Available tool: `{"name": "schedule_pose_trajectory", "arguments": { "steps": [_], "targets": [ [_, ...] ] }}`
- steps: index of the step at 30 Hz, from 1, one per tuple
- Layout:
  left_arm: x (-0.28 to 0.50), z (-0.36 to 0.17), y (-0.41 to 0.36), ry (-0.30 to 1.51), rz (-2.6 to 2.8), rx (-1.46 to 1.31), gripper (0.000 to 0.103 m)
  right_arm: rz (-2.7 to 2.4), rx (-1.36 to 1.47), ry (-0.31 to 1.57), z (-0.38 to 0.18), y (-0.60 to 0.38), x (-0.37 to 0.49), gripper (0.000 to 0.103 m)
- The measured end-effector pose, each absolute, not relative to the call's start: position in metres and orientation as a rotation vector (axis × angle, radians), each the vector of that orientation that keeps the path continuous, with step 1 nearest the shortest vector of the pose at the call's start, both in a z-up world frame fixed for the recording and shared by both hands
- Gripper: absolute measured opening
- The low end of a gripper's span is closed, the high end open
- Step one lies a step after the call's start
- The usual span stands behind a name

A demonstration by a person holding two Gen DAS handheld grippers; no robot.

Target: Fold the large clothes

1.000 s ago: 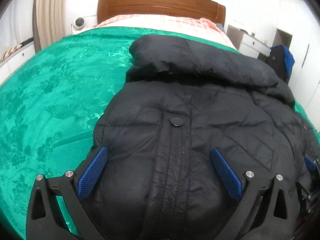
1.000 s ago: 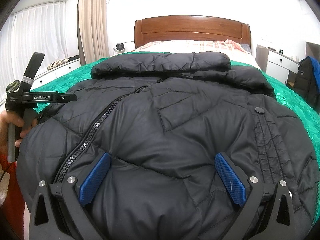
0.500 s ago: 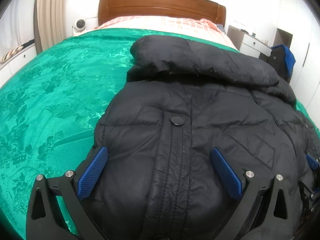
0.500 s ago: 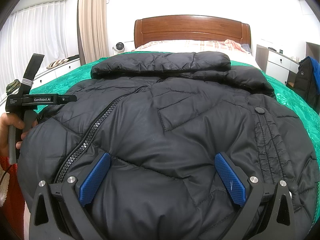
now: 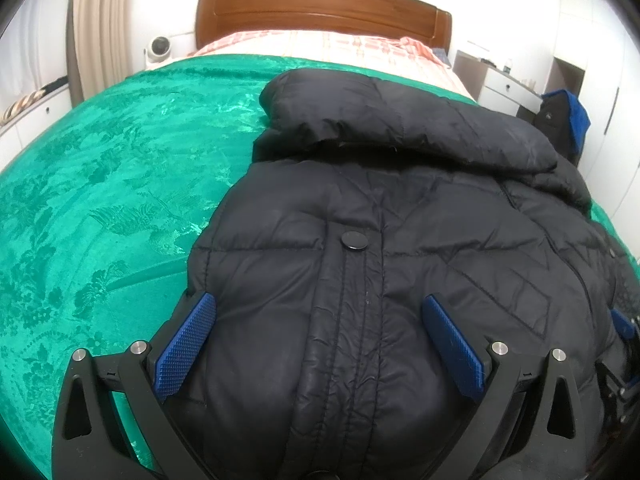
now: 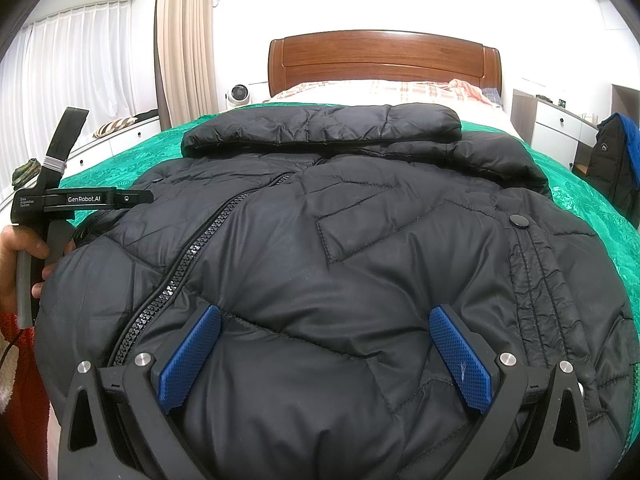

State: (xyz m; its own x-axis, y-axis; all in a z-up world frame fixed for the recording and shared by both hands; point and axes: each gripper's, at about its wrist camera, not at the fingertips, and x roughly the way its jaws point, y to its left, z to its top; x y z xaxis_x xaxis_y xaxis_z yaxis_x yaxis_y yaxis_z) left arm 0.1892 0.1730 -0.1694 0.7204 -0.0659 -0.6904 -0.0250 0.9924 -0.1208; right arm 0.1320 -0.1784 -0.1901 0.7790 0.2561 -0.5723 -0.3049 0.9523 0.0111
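A black quilted puffer jacket lies front side up on the green bedspread, its collar toward the headboard. The zipper runs down its left part, and a snap button sits on the right. My left gripper is open over the jacket's near left edge, with the padded fabric bulging between its blue pads. My right gripper is open over the near hem in the same way. In the right wrist view a hand holds the left gripper's handle.
The wooden headboard and a checked pillow area are at the far end. A white nightstand and a dark bag stand to the right. Curtains and a small fan are on the left.
Almost nothing differs. The left gripper has shifted slightly, and in the right wrist view its handle sits a little lower. Both grippers stay open over the jacket.
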Motion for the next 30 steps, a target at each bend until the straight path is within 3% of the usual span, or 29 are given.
{"name": "schedule_pose_trajectory", "arguments": {
  "steps": [13,19,23,27,30],
  "targets": [
    [0.188,-0.160,0.171,0.826,-0.005,-0.096,0.102,0.334,-0.098,0.680,-0.176,-0.182,0.130,0.102],
    [0.143,-0.130,0.202,0.854,-0.081,-0.161,0.102,0.389,0.016,0.759,-0.131,-0.228,0.084,0.102],
    [0.111,-0.137,0.225,0.933,-0.051,-0.201,0.102,0.307,-0.003,0.809,-0.119,-0.255,0.055,0.102],
    [0.099,-0.173,0.228,1.078,0.027,-0.121,0.103,0.139,0.009,0.993,-0.149,-0.290,0.059,0.102],
    [0.090,-0.172,0.230,1.068,0.016,-0.131,0.102,0.052,0.084,1.162,-0.170,-0.319,0.058,0.091]
  ]
}}
